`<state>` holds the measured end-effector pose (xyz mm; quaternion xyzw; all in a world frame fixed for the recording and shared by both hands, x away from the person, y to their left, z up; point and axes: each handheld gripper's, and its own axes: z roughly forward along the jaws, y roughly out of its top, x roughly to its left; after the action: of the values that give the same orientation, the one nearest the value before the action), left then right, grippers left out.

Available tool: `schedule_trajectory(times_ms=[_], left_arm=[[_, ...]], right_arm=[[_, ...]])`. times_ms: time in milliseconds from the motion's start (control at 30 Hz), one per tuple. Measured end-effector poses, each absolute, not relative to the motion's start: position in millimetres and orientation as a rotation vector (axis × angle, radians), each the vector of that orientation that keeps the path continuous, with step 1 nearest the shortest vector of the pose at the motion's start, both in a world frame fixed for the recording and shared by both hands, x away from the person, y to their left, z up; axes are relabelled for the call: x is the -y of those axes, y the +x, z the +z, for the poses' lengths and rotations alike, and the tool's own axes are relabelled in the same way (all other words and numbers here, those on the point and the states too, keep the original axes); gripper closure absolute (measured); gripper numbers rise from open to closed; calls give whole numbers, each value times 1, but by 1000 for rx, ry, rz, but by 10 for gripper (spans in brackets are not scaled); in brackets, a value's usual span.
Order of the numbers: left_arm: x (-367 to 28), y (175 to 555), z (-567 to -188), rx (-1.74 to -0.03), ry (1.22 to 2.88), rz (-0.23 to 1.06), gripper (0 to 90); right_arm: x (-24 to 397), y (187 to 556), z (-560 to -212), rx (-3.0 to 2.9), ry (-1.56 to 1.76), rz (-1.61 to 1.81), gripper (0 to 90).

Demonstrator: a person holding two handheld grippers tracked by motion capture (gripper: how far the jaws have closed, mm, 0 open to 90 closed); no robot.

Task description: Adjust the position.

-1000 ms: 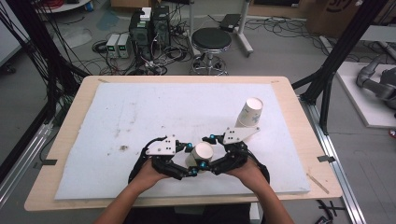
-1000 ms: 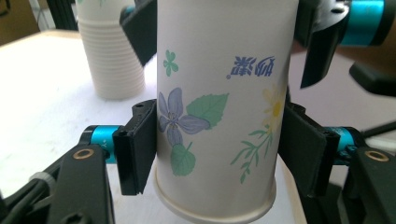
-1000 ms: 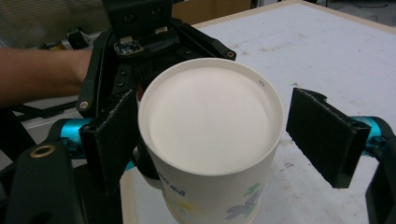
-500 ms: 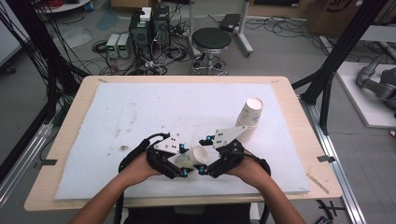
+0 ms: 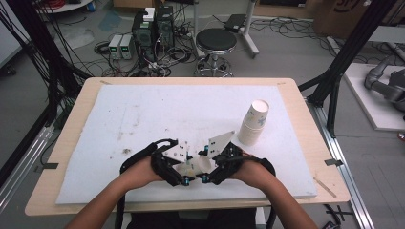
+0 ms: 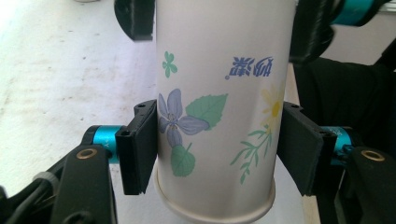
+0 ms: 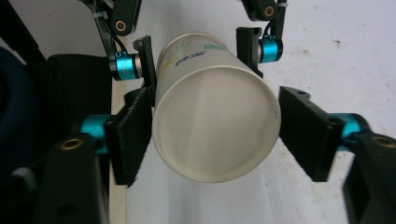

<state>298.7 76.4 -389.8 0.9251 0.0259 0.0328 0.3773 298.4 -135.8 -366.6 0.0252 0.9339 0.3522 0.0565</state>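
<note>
A white paper cup (image 5: 198, 164) printed with flowers and leaves hangs level between both grippers, near the table's front edge. My left gripper (image 5: 187, 168) is shut on it. In the left gripper view both pads (image 6: 140, 144) press the cup (image 6: 219, 93) close to its rolled rim. My right gripper (image 5: 208, 167) grips the opposite end, and its jaws have just been closing. In the right gripper view a round end of the cup (image 7: 215, 126) faces the camera, with a pad (image 7: 133, 133) against each side. Farther back in that view, the left gripper (image 7: 198, 53) clamps the cup.
A stack of paper cups (image 5: 253, 124) stands on the white mat (image 5: 143, 114) to the right of my hands. The wooden table edge (image 5: 305, 119) runs just beyond it. A stool and cabled equipment sit on the floor behind the table.
The right gripper's jaws, wide a second ago, have closed onto the cup. The cup's open mouth, seen from above earlier, has tipped over to lie level between the grippers.
</note>
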Motion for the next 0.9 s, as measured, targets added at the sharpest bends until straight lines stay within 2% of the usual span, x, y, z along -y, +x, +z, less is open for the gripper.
schedule_trajectory(times_ms=[133, 233, 300, 367, 500, 900], left_arm=[[-76, 298, -390, -49, 2364, 100, 342], [-80, 297, -391, -31, 2292, 106, 294], [-85, 298, -391, -46, 2248, 91, 215], [-91, 300, -391, -77, 2180, 93, 179], [-104, 303, -394, -157, 2057, 79, 178], [-119, 299, -405, -259, 1874, 88, 181]], right_arm=[[136, 299, -368, -2863, 66, 1055, 362], [139, 301, -369, -2889, 96, 1062, 367], [143, 302, -370, -2891, 121, 1064, 368], [148, 302, -371, -2889, 146, 1095, 368], [160, 302, -375, -2850, 190, 1175, 367], [190, 294, -384, -2680, 281, 1430, 365]])
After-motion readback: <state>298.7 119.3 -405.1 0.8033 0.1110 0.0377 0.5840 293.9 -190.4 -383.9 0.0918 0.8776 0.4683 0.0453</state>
